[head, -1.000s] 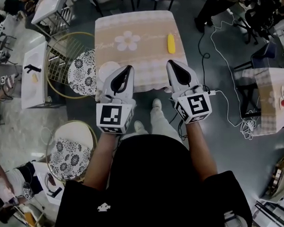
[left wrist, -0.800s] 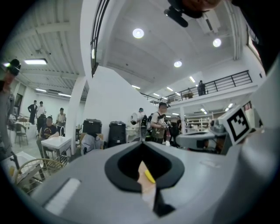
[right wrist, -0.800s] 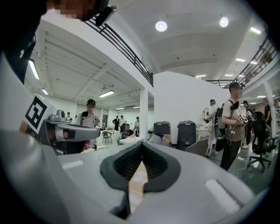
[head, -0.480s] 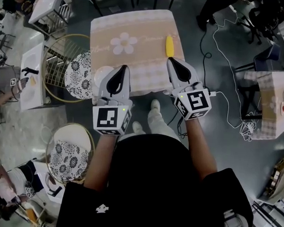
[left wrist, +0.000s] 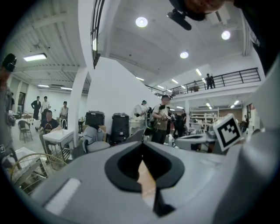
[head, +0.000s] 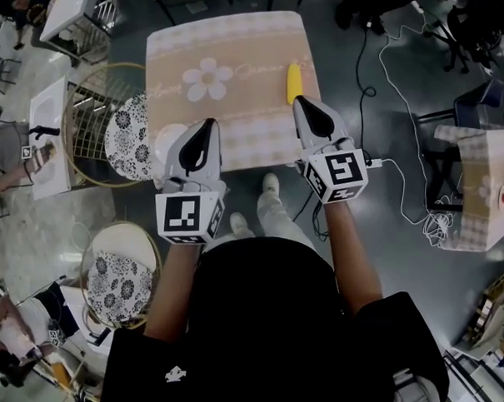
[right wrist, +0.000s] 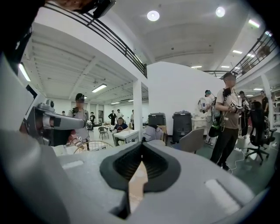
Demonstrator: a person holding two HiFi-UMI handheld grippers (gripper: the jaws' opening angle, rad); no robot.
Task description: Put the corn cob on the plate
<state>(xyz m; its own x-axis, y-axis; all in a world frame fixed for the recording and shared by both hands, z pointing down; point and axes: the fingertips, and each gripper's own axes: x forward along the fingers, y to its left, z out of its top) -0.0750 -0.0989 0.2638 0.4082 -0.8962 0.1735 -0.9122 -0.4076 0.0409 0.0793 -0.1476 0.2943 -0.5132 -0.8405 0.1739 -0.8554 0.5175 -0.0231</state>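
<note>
Seen from the head view, a person stands at the near edge of a square table point(head: 239, 112) draped in a beige cloth printed with a white daisy, a grey two-jaw gripper in each hand. The yellow corn cob point(head: 294, 83) lies on the cloth directly ahead of the right gripper point(head: 300, 100), its near end just at the jaw tips. Whether they touch cannot be told from above. The cob's long axis runs away from the person, almost in line with the way those jaws point, with one tapered end toward the tips and the other toward the table's far edge.

In the right gripper view, the right gripper point(right wrist: 141, 148) has its jaws pressed together at the tips with nothing between them, and only a sliver of beige cloth shows through the gap behind. The left gripper point(head: 209, 122) points the same way, well to the left of the cob. In its own view the left gripper point(left wrist: 141, 145) is likewise closed tip to tip and empty.

The white round plate point(head: 164, 140) sits at the table's near left corner, just left of the left jaws and partly covered by that gripper. The cob lies well apart from it.
</note>
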